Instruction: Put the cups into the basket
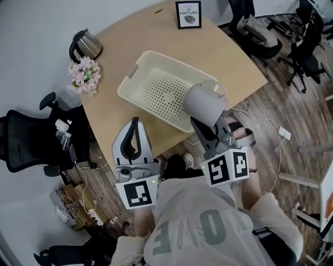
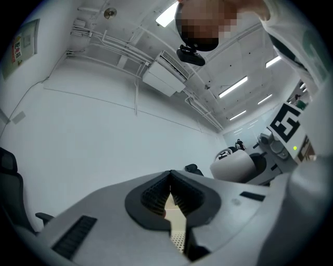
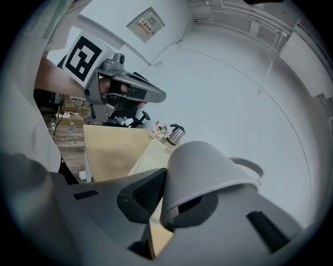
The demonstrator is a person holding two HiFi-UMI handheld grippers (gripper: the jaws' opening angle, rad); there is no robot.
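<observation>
A cream perforated basket [image 1: 156,88] lies on the wooden table [image 1: 218,57], with nothing inside it that I can see. My right gripper [image 1: 203,120] is shut on a grey cup [image 1: 204,105], held tilted over the basket's near right corner. In the right gripper view the cup [image 3: 208,171] fills the space between the jaws of the right gripper [image 3: 179,192], its handle to the right, and the basket [image 3: 148,158] lies beyond. My left gripper [image 1: 135,122] hangs over the table's near edge, left of the basket. Seen in its own view, the left gripper [image 2: 170,183] is shut on nothing.
A dark kettle [image 1: 86,45] and pink flowers [image 1: 83,74] stand at the table's left edge. A framed picture [image 1: 188,14] stands at the far edge. Black office chairs [image 1: 31,140] are on the left, and another chair [image 1: 307,52] at the far right. Cables lie on the wood floor.
</observation>
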